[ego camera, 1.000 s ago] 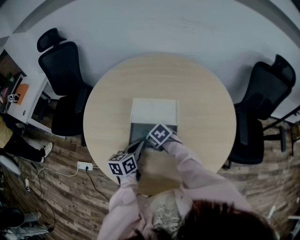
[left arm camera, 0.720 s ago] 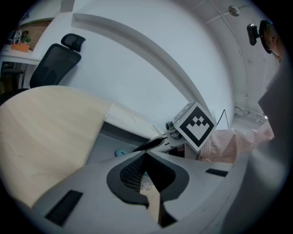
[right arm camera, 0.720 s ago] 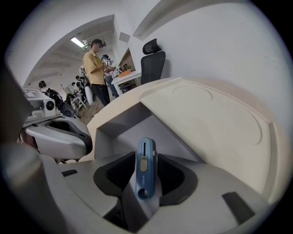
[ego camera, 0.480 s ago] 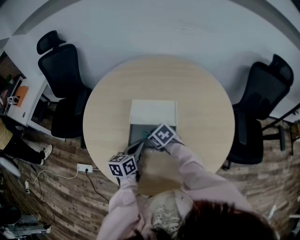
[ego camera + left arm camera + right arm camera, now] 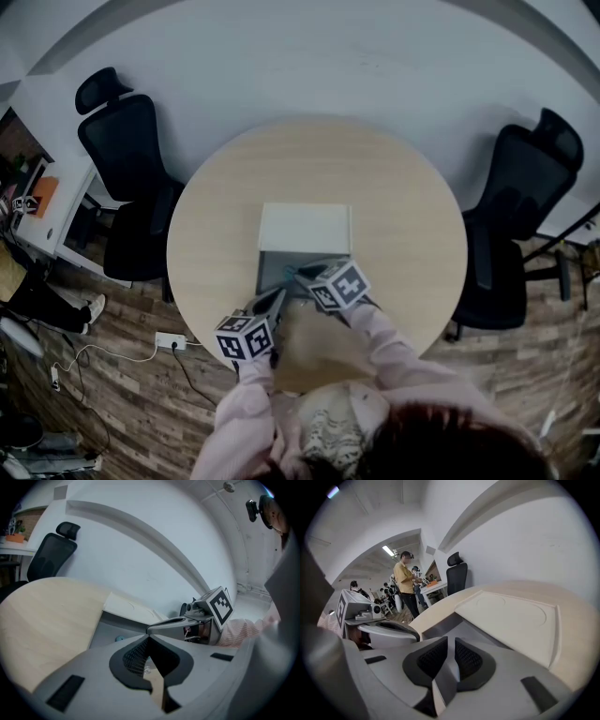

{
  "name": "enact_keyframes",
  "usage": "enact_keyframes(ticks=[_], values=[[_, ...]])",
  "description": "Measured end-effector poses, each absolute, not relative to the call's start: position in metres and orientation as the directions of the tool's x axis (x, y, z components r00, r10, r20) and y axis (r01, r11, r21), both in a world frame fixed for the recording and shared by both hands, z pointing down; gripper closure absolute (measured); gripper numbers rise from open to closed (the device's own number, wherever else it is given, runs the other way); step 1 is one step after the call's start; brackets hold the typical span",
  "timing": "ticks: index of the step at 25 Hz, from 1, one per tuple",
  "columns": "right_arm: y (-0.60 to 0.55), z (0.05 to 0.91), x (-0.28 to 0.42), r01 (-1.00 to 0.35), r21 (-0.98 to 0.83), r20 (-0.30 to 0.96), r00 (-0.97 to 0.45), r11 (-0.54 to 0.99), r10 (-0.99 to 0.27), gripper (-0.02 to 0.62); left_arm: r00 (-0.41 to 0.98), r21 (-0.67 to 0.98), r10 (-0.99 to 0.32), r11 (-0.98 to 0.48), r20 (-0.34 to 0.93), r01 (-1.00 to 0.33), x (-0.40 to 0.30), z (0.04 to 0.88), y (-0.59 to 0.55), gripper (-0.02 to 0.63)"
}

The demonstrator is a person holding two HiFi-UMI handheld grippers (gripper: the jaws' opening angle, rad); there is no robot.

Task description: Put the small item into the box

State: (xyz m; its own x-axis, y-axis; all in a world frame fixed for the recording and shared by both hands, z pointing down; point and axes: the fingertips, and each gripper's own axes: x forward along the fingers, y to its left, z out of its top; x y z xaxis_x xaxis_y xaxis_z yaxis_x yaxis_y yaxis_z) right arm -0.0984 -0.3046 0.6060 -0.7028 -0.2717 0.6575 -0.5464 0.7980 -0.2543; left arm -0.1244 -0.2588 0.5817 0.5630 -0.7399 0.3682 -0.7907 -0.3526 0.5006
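Open box (image 5: 272, 261) lies below right gripper (image 5: 451, 641); small item (image 5: 120, 638) rests inside, just ahead of left gripper (image 5: 148, 640); left jaws together; right jaws just closing, narrow gap, empty, angled downward.

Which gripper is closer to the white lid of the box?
Right. The right gripper, its empty jaws just closing, hangs over the open box beside the white lid. The left gripper sits farther back, at the box's near left corner.
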Motion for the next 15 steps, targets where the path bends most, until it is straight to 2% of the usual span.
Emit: enact_keyframes(ticks=[10,15], values=[[-0.287,0.566,-0.099,-0.528,-0.308,0.495,-0.799,0.791,-0.341,0.595,0.550,0.432,-0.767,-0.395,0.331,-0.811,-0.124,0.561,-0.251,0.595],[-0.285,0.550,-0.097,-0.529,-0.317,0.432,-0.819,0.787,-0.377,0.595,0.549,0.403,-0.778,-0.418,0.304,-0.814,-0.122,0.549,-0.250,0.595]])
